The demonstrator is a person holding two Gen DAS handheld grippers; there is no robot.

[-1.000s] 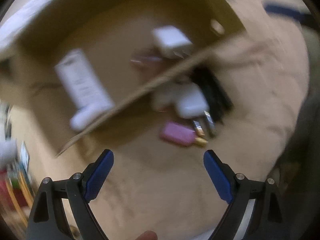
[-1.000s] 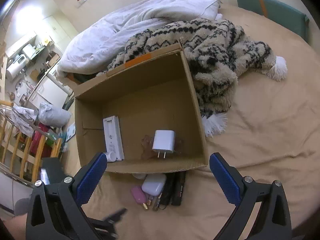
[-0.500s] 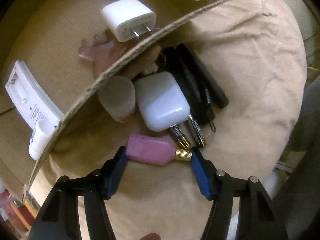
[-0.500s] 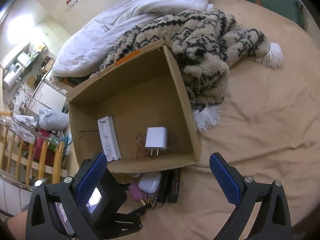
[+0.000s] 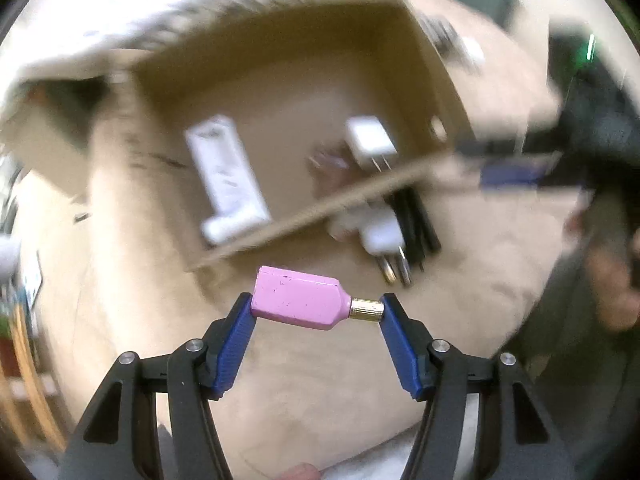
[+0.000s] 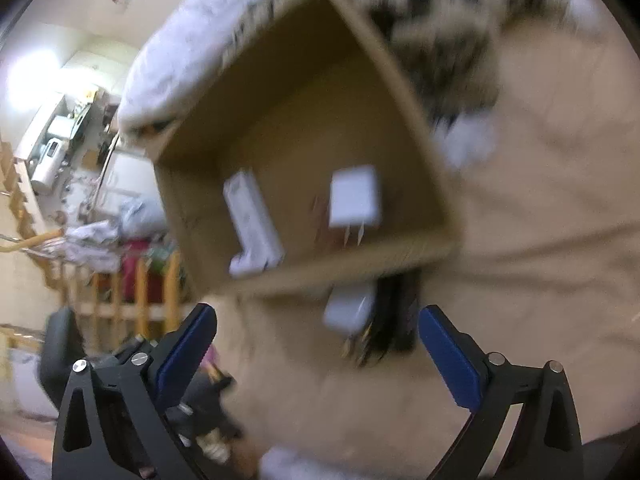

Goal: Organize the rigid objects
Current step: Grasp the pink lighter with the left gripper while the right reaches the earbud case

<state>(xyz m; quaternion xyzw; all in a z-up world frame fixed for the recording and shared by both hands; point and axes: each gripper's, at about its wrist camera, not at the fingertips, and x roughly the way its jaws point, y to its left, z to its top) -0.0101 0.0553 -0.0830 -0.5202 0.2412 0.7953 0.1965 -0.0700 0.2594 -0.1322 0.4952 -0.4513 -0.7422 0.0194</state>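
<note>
The left gripper (image 5: 316, 310) pinches the pink adapter (image 5: 298, 303) endwise, lifted clear, likely bound for the cardboard box (image 5: 256, 236) mid-frame. The right gripper (image 6: 316, 344) hangs open near the leftover pile (image 6: 368, 316).

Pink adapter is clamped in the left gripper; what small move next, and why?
Probably carry it forward over the box's near wall. The left gripper grips the pink adapter by its ends outside the box, where a white charger already lies.

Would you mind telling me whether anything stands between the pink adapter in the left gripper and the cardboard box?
Only the box's near wall. The left gripper holds the pink adapter in front of it, so the adapter must clear that edge. The cardboard box is open-topped.
</note>
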